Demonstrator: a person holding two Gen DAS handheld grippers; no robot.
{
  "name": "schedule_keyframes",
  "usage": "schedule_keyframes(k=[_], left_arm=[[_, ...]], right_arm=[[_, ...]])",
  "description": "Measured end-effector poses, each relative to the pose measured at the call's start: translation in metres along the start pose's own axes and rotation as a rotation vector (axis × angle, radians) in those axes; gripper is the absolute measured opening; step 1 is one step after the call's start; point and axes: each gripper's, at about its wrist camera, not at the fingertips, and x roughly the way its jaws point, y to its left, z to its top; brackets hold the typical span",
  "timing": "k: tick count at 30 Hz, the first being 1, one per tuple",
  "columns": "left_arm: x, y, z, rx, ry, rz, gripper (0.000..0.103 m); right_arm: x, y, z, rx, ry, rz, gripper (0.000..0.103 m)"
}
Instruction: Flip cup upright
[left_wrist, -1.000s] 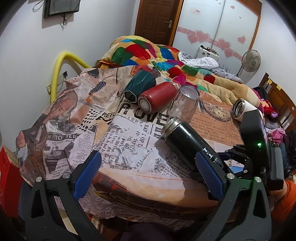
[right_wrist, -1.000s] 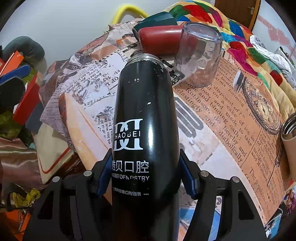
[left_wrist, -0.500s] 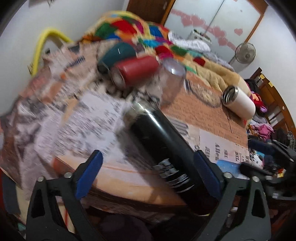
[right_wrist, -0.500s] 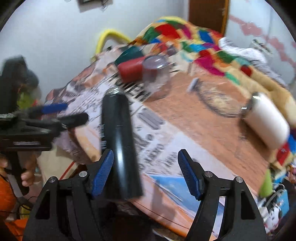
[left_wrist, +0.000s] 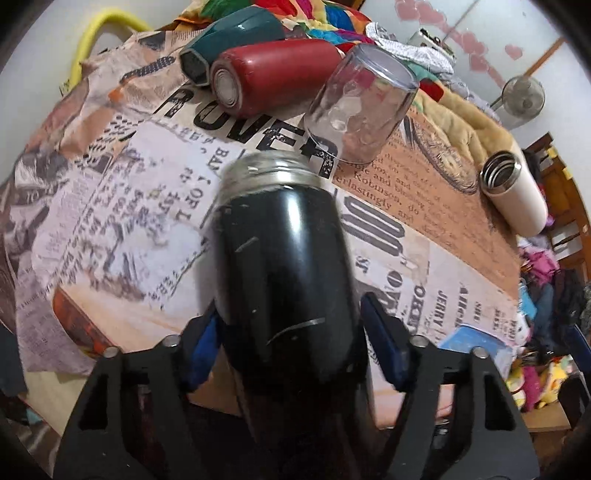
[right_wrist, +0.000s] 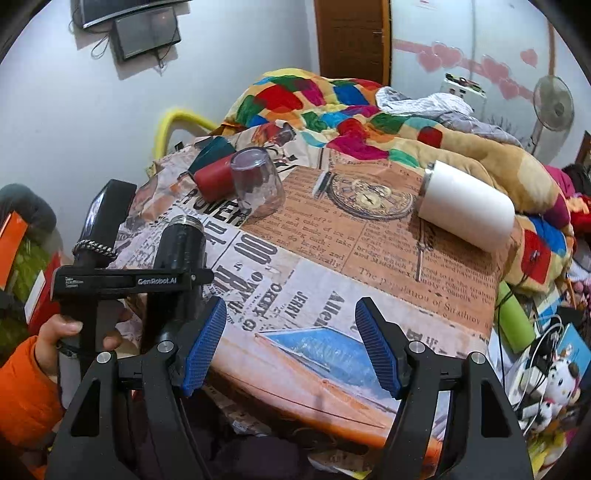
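A black flask cup (left_wrist: 284, 269) with a steel threaded mouth is held between the blue pads of my left gripper (left_wrist: 291, 343), its mouth pointing away over the table. The right wrist view shows the same cup (right_wrist: 181, 251) at the table's left front edge, mouth up, with the left gripper body (right_wrist: 125, 282) clamped across it. My right gripper (right_wrist: 291, 343) is open and empty, to the right of the cup, above the table's front edge.
On the newspaper-print tablecloth (right_wrist: 369, 258) a clear glass (left_wrist: 362, 107) stands upside down. A red cup (left_wrist: 273, 74) and a teal cup (left_wrist: 229, 37) lie on their sides behind it. A white flask (right_wrist: 465, 206) lies at the right. A quilt-covered bed lies behind.
My right gripper let go of the black cup and pulled back to the right. My left gripper moved in and closed on the cup.
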Motion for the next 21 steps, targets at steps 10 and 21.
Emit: schedule_keyframes(k=[10, 21], left_arm=[[-0.022, -0.023, -0.003, 0.100, -0.072, 0.025, 0.064], [-0.118, -0.060, -0.017, 0.272, -0.307, -0.003, 0.064]], right_arm=[[-0.007, -0.011, -0.012, 0.054, -0.012, 0.000, 0.069], [-0.014, -0.013, -0.008, 0.059, -0.039, -0.012, 0.069]])
